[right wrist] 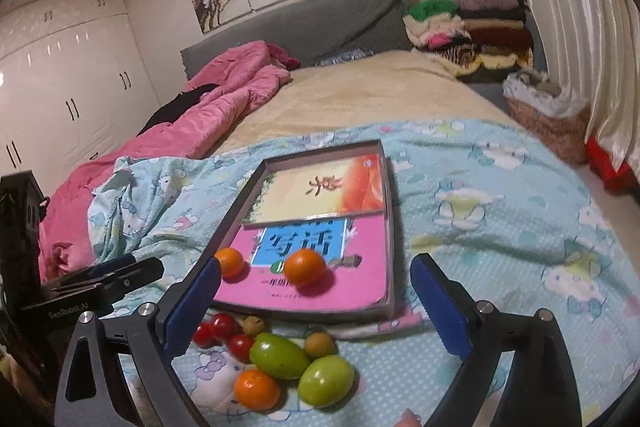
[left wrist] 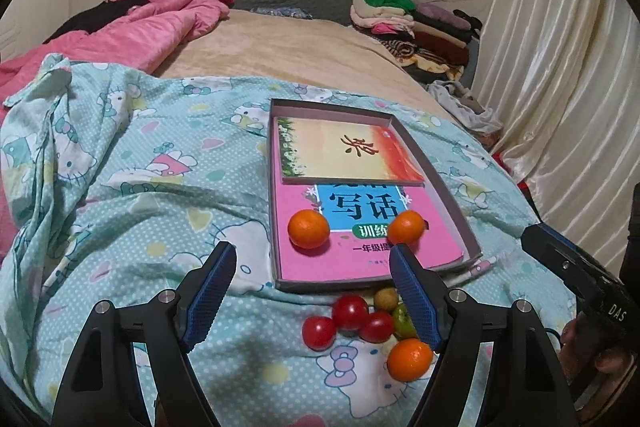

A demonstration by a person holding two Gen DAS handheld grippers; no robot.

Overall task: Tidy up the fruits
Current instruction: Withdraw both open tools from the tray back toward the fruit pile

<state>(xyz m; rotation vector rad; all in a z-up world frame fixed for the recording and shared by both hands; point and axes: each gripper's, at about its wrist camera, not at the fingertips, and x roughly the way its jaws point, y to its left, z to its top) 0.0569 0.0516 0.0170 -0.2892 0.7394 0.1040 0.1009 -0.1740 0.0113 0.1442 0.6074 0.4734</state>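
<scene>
Both claws, left claw (left wrist: 312,267) and right claw (right wrist: 316,283), hang spread and empty; the near orange (right wrist: 257,389) deserves a centred pinch, then the box tray (right wrist: 390,227).

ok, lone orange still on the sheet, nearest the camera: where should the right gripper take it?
Grip the orange across its round middle, coming from above. A green fruit touches its far side, so put the right gripper fingers on its left and right flanks, which look free.
</scene>
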